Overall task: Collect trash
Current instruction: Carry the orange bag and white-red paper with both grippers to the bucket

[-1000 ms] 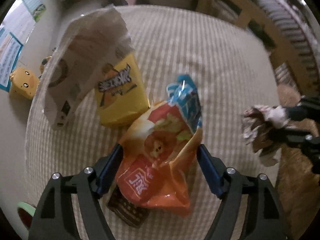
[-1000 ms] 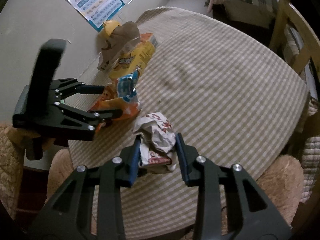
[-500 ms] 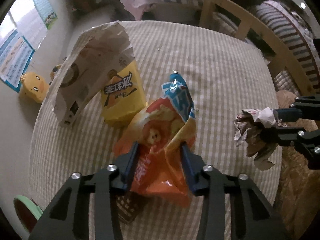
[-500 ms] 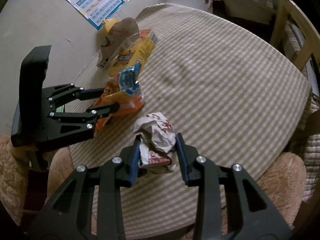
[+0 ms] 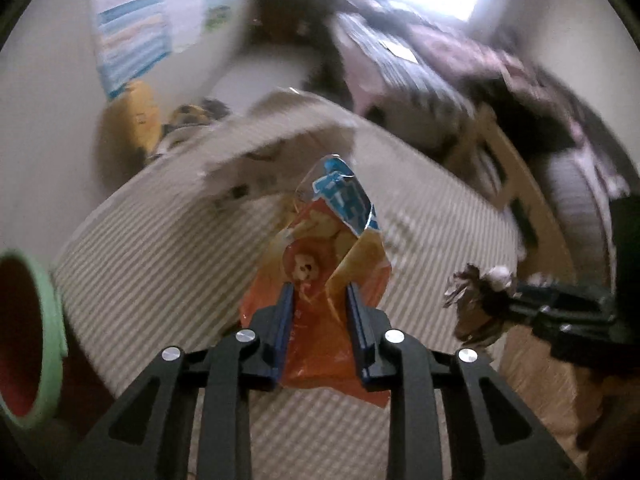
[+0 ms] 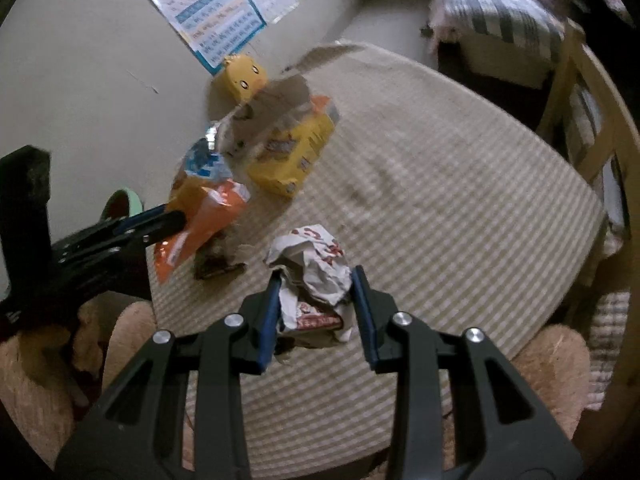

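My left gripper (image 5: pixel 319 294) is shut on an orange and blue snack bag (image 5: pixel 328 264) and holds it lifted above the checked table (image 5: pixel 168 248). The bag also shows in the right wrist view (image 6: pixel 204 216), off the table's left edge. My right gripper (image 6: pixel 315 280) is shut on a crumpled white wrapper (image 6: pixel 312 268) held over the table's near side; it shows at the right of the left wrist view (image 5: pixel 476 300). A dark flat wrapper (image 6: pixel 216 266) lies on the table where the snack bag was.
A yellow snack bag (image 6: pixel 292 156) and a brown paper bag (image 6: pixel 272 108) stand at the table's far left. A yellow duck box (image 6: pixel 244 78) sits behind them. A green-rimmed bin (image 5: pixel 28 340) is below the table's left edge. Wooden chairs (image 6: pixel 580 92) stand at the right.
My left gripper closed on the orange snack bag and lifted it up and left off the table, uncovering the dark wrapper. The right gripper kept its hold on the crumpled wrapper.
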